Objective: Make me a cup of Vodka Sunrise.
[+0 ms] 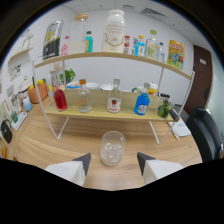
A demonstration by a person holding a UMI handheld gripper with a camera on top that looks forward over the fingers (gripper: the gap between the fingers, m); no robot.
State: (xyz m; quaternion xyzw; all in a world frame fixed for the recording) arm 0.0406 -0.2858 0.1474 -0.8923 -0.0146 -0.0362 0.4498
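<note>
Glass on the bench, bottles on the shelf behind.

On the lower shelf point(100, 113) stand a red bottle point(60, 98), two clear bottles and a blue bottle point(142, 103); the hand-held gripper point(114, 162) is spread wide, the glass point(112, 147) between its fingers, untouched.

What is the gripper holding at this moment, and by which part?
Nothing is held. The gripper is open; the empty glass stands on the table between its fingertips, with a gap at each side.
</note>
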